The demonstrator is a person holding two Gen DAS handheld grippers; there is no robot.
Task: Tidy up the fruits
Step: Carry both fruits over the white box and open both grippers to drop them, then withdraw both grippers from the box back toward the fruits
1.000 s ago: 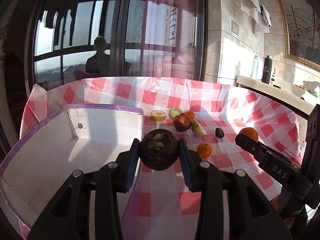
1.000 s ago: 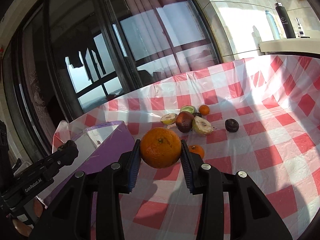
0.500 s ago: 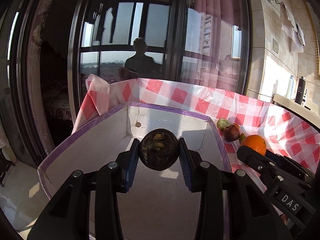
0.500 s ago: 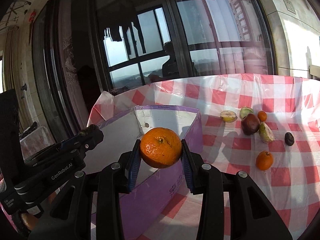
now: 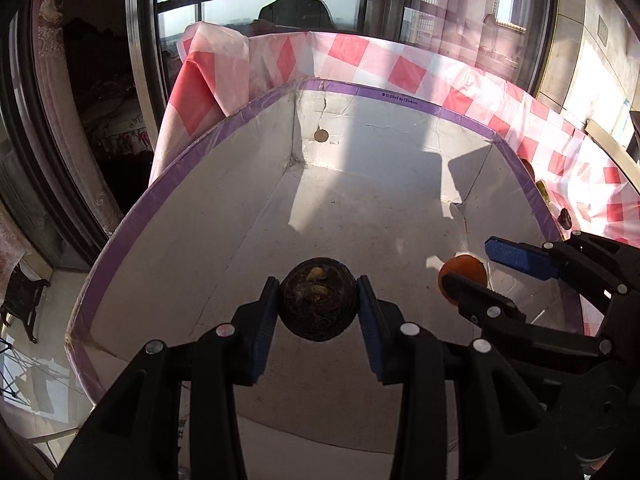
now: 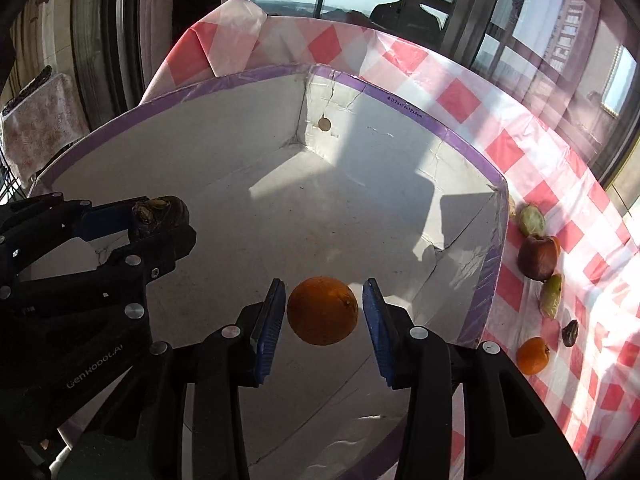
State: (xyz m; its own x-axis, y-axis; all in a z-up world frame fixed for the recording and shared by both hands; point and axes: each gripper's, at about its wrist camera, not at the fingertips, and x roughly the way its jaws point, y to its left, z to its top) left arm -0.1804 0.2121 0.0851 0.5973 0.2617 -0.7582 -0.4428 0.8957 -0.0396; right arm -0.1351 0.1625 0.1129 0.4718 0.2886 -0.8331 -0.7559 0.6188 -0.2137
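Behind the box, tall dark-framed windows and a red-and-white checked tablecloth fill the left wrist view. Below them sits a white cardboard box with a purple taped rim. The left gripper hangs over the box floor, its blue pads pressed against both flanks of a dark round fruit. This fruit looks firm but wrinkled and probably past its best, so it likely bruises or splits under a hard squeeze; the present hold across its widest part seems the safest. Being near spherical, it has no real long axis; its yellowish stem end faces up and away from the camera. At the right, the right gripper shows with an orange beside it

From the right wrist view, the same box lies below, and the right gripper has its jaws spread, a gap visible on each side of the orange, which appears to be free inside the box. I judge its peel grippy, its body light and fairly tough. Its stem dimple points up and right. Outside the box on the cloth lie a brown-red fruit, 2 green pieces, a small mandarin and a dark small fruit
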